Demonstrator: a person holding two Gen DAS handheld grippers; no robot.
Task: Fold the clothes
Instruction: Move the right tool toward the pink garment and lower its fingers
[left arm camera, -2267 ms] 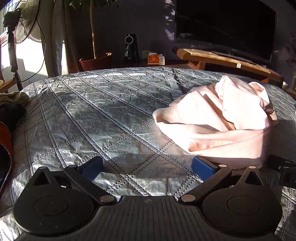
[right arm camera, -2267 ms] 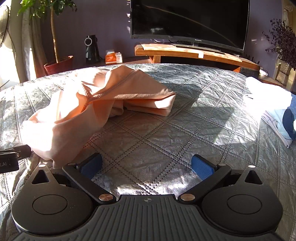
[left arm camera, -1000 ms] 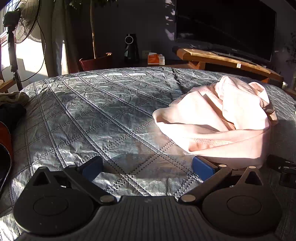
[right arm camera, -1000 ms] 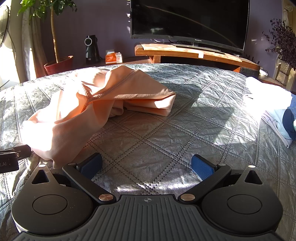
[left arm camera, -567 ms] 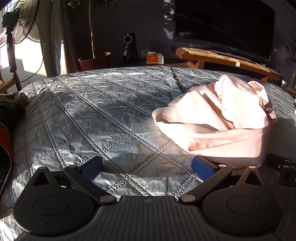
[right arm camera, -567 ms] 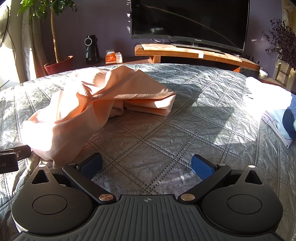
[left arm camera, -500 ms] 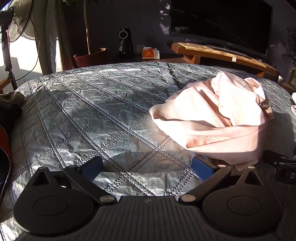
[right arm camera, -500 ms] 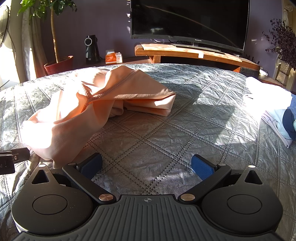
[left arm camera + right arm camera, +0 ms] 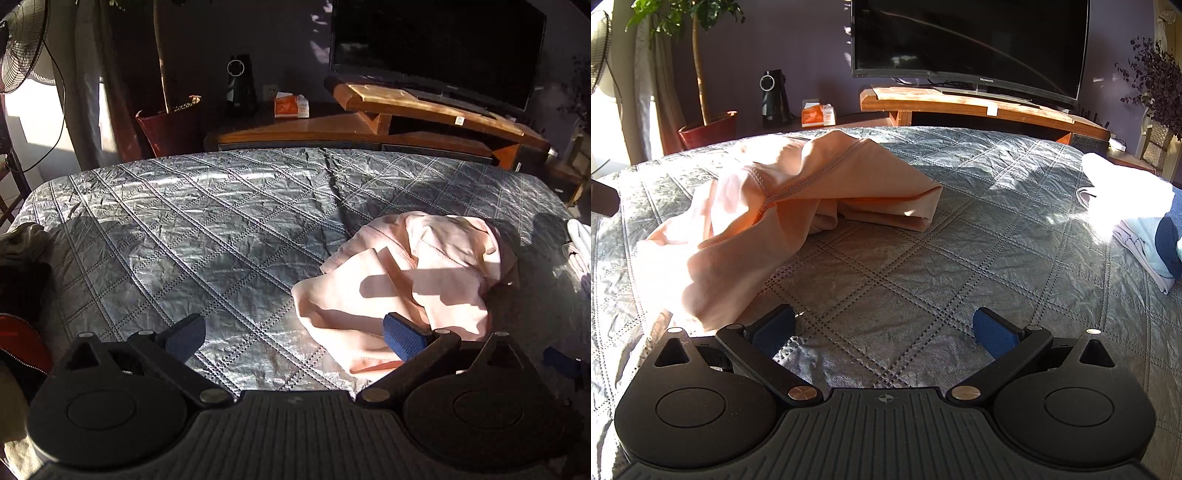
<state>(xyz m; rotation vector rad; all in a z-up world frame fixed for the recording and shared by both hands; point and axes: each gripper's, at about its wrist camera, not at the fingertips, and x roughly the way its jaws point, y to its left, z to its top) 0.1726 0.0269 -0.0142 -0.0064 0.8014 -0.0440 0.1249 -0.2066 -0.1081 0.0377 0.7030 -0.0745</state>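
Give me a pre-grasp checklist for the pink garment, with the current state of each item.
1. Left gripper open: ok, jaws spread wide, nothing between them.
2. Right gripper open: ok, jaws spread, only quilted bedspread between them.
3. Pink garment free of other things: ok, it lies alone, apart from the folded clothes stack at the right edge.
4. Garment flat and ready to fold: not ok, it is crumpled and bunched.
5. A hem or corner in reach: ok, its near edge lies beside the left gripper's right pad.
6. Which garment part is which: cannot tell, the folds hide its shape.
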